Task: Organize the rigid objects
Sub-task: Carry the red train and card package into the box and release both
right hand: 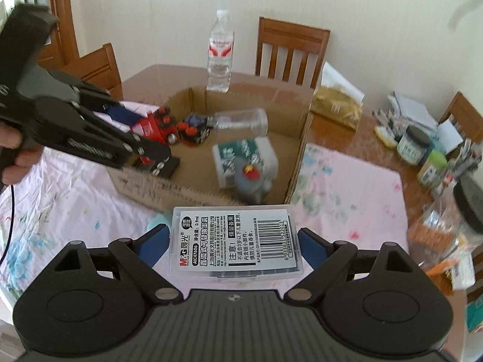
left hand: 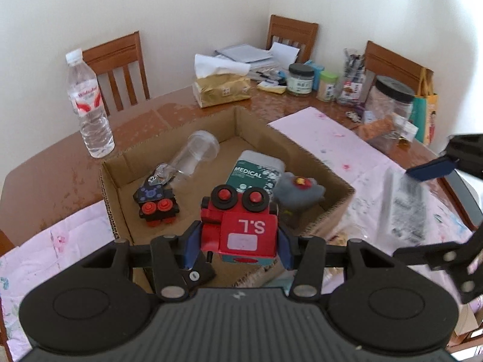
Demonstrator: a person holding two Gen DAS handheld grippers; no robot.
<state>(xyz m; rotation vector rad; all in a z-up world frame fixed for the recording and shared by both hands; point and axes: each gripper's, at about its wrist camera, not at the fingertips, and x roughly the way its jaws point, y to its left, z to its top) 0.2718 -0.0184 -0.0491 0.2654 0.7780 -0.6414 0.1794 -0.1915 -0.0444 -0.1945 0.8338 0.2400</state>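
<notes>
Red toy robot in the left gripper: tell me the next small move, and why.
Probably carry it forward and lower it onto bare floor of the cardboard box. The left gripper is shut on the red toy robot, held above the box's near edge, with free space beside the black toy robot.

left wrist: close, downward | right wrist: same | shared: cardboard box [left hand: 289, 147]

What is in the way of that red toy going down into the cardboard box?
Nothing visible blocks it. The left gripper holds the red toy over the open cardboard box, with bare floor beside the black toy.
</notes>
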